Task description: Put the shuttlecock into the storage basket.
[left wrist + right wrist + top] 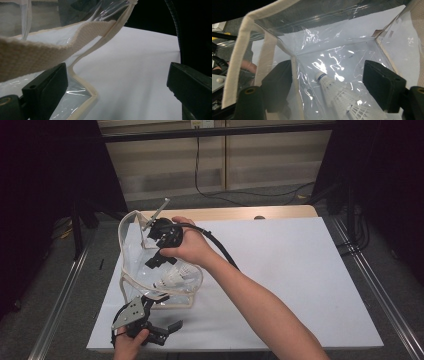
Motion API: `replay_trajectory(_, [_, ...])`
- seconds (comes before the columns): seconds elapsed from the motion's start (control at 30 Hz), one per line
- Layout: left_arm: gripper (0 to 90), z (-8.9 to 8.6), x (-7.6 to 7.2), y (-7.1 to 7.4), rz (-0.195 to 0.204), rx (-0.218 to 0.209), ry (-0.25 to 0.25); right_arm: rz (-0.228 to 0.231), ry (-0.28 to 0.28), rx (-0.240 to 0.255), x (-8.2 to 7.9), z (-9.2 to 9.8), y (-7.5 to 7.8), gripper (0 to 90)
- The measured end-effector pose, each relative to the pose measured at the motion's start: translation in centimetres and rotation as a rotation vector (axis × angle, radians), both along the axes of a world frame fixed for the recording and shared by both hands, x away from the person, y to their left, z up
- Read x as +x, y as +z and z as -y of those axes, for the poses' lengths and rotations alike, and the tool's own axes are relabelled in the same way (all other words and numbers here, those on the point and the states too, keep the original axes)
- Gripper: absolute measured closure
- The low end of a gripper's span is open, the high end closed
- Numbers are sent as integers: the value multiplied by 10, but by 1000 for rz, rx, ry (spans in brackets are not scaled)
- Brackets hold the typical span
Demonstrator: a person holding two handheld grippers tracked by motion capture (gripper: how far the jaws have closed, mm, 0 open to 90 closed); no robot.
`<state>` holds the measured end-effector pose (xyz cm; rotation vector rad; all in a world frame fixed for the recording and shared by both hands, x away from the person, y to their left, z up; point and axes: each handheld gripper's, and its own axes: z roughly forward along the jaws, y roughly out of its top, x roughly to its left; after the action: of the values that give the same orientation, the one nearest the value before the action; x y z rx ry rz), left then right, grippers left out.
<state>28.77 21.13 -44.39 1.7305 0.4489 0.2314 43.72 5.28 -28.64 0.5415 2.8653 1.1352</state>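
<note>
Left tongs (167, 329) sit wide open near the surface's (300, 285) front edge, gripping nothing, just beside the clear bag's (132, 227) strap. Shuttlecock (172, 279) lies inside the bag. Right tongs (161, 256) hang spread above it, empty. I'd lift straight out so the jaws don't snag the rim.

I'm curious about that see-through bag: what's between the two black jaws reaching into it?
In the right gripper view, a white shuttlecock lies in the clear bag between the right gripper's open jaws, untouched by either pad.
</note>
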Motion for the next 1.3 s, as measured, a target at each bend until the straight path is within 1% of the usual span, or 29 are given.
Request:
replay_trajectory(0.2, [37, 0, 0, 0, 1, 4, -1, 7, 14, 7, -4, 4, 4, 161])
replay_trajectory(0.3, [37, -1, 0, 0, 2, 6, -1, 3, 14, 14, -6, 7, 8, 153])
replay_trajectory(0.37, [37, -1, 0, 0, 1, 3, 1, 14, 12, 20, -7, 10, 11, 149])
replay_trajectory(0.73, [37, -1, 0, 1, 5, 8, 3, 5, 14, 48, -11, 26, 18, 105])
replay_trajectory(0.9, [37, -1, -1, 1, 2, -1, 5, 10, 15, 53, -13, 34, 21, 88])
replay_trajectory(1.13, [37, 0, -1, 1, 6, 6, 4, 8, 34, 54, -17, 42, 26, 59])
replay_trajectory(1.3, [37, 0, -1, 1, 6, 9, 5, 12, 33, 57, -18, 48, 29, 59])
